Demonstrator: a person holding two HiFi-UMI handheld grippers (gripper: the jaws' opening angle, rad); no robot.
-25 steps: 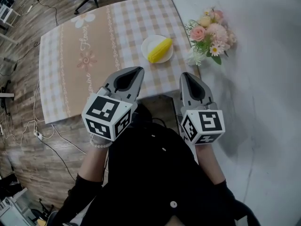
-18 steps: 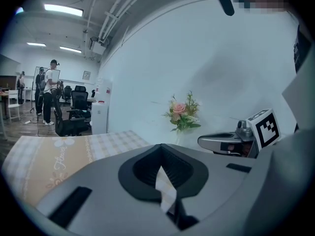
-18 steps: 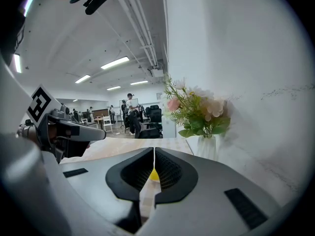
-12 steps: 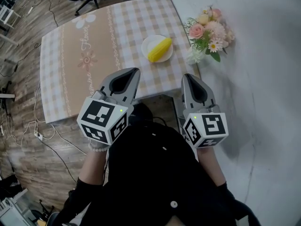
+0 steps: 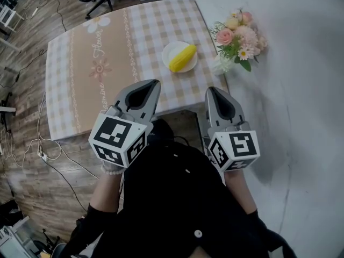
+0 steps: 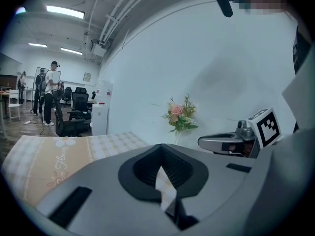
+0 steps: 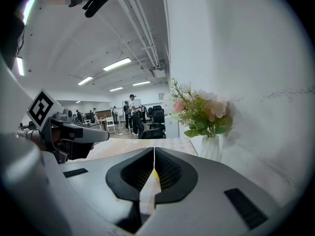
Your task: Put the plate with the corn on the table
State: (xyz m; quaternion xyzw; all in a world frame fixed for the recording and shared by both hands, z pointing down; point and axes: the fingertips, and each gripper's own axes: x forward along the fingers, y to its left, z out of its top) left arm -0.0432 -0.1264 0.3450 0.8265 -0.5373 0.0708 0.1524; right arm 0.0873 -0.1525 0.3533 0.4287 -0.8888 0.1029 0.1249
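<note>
Seen from the head camera looking steeply down: a white plate (image 5: pixel 167 53) with a yellow corn cob (image 5: pixel 183 57) sits on the checked cloth of the tabletop (image 5: pixel 97 85), toward its right side, near a bouquet of pink and cream flowers (image 5: pixel 239 35).

Over the last second almost nothing has changed. The plate and corn lie in the same spot. The left hand-held gripper (image 5: pixel 155 83) and the right hand-held gripper (image 5: pixel 210 89) have stayed by the tabletop's near edge, close to the person's body and well apart from the plate; only the left one has shifted slightly. Both have their jaws fully together and hold nothing. With the plate resting on the tabletop and neither gripper touching it, the task looks already done.

The gripper views add what the head view cannot. The left gripper view shows a large room beyond the table, with office chairs and people standing (image 6: pixel 49 95) far off. The right gripper view shows the flowers standing in a white vase (image 7: pixel 210 148), and a sliver of yellow, probably the corn, in the gap behind its closed jaw tips.
</note>
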